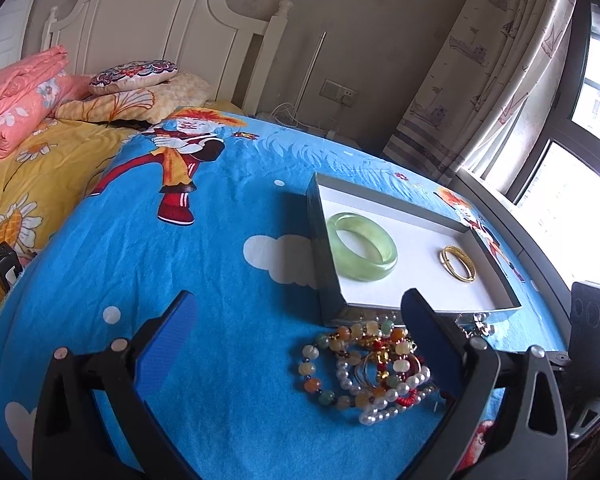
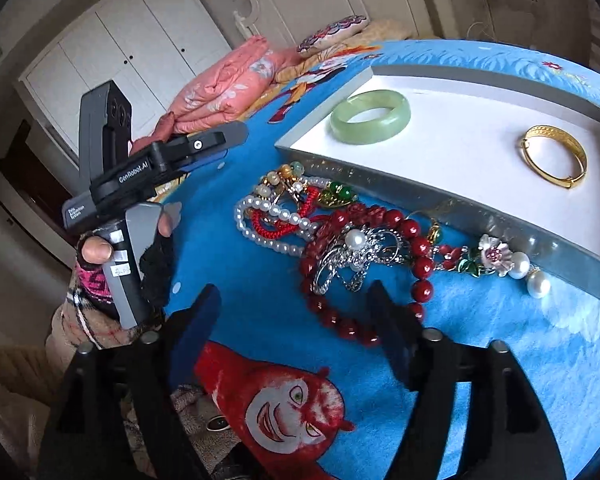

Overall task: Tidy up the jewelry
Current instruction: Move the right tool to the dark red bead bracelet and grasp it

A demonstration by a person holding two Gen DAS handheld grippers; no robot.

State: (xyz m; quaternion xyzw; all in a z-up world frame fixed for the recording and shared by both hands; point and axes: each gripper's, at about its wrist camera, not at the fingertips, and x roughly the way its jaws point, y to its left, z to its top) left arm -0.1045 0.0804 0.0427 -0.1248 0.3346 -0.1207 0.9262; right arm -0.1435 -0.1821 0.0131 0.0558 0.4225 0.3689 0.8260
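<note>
Spread on blue bedding just before the tray (image 2: pixel 480 208), the jewelry heap (image 2: pixel 340 240) is best approached slowly by the empty, open right gripper (image 2: pixel 296 320), one strand, probably the red beads (image 2: pixel 416 252), being singled out.

Daylight from blown-out window (image 1: pixel 572 184), fisheye-bent edges, dark corners

A bed (image 1: pixel 228 200) under a blue cartoon-print cover carries everything. Directly on it sits a shallow grey tray (image 2: pixel 440 196) with a white floor, and just in front of its near wall a tangled heap of beaded jewelry (image 2: pixel 340 240), probably touching it. A folded pink quilt (image 1: pixel 16 100) and patterned pillows (image 1: pixel 134 72) lie by the headboard.
</note>
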